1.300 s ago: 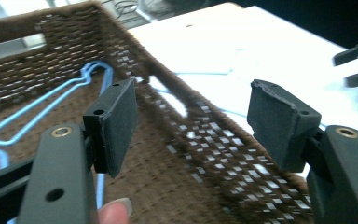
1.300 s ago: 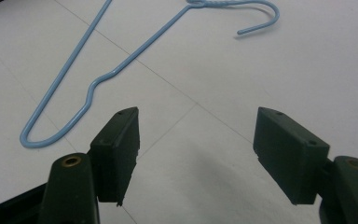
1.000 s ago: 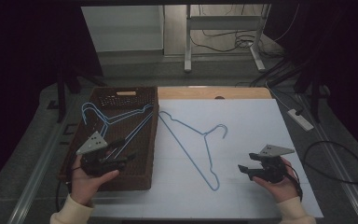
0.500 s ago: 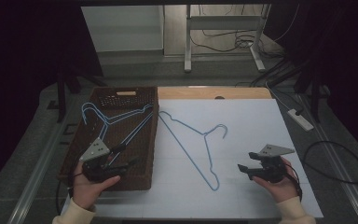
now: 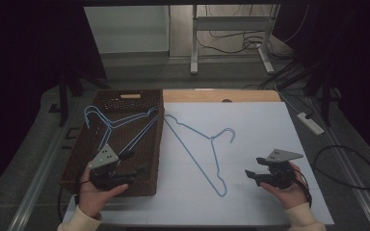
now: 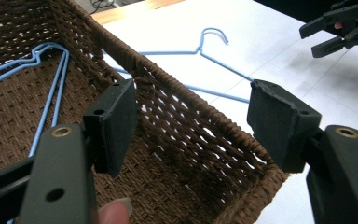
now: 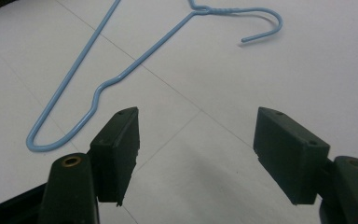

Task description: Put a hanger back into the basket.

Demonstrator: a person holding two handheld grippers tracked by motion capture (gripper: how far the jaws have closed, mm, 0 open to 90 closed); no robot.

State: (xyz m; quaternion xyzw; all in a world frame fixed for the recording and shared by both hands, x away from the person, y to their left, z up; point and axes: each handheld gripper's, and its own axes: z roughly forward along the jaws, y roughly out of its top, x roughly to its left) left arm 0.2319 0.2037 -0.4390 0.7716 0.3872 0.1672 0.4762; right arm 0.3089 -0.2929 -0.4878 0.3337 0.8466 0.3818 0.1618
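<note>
A brown wicker basket (image 5: 160, 139) stands at the table's left with blue wire hangers (image 5: 120, 122) lying in it. Another blue hanger (image 5: 212, 140) lies flat on the white tabletop, its hook to the right. My left gripper (image 5: 136, 162) is open above the basket's near right corner. In the left gripper view the jaws (image 6: 193, 116) straddle the basket wall (image 6: 121, 51) without touching it, with the basket hangers (image 6: 51, 93) and the table hanger (image 6: 223, 67) beyond. My right gripper (image 5: 252, 168) is open and empty near the front right. Its jaws (image 7: 196, 154) point at the table hanger (image 7: 121, 74).
A wooden strip (image 5: 221, 96) edges the table's far side. A white power strip (image 5: 310, 122) and a looped black cable (image 5: 347, 166) lie off the table's right. A metal stand (image 5: 231, 29) with cables is behind the table.
My left gripper has shifted slightly toward me and to the right over the basket. The right gripper has stayed almost still.
</note>
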